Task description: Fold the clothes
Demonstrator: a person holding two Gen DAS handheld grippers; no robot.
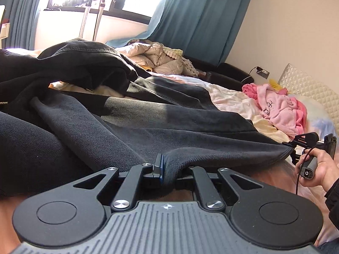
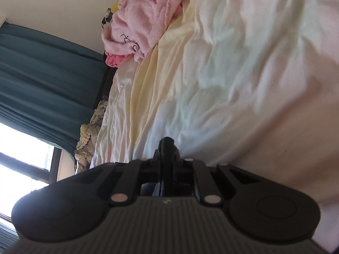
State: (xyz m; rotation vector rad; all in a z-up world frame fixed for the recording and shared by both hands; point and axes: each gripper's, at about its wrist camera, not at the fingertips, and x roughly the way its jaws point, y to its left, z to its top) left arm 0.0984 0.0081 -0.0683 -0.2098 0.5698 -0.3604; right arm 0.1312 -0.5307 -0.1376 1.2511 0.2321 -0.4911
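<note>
A large black garment (image 1: 131,116) lies spread and rumpled over the bed in the left wrist view. My left gripper (image 1: 164,165) is shut on its near hem, the cloth bunched between the jaws. My right gripper (image 1: 296,146) shows at the right, held by a hand (image 1: 317,169), gripping the same hem's right corner. In the right wrist view the right gripper (image 2: 167,148) is shut on a small tuft of black cloth (image 2: 169,140), tilted sideways over the bed sheet (image 2: 233,74).
A pink fleece garment (image 1: 279,108) (image 2: 135,27) lies crumpled near the quilted headboard (image 1: 307,89). A beige puffer jacket (image 1: 154,57) sits at the bed's far side. Teal curtains (image 1: 201,17), a window and a wall socket (image 1: 262,72) are behind.
</note>
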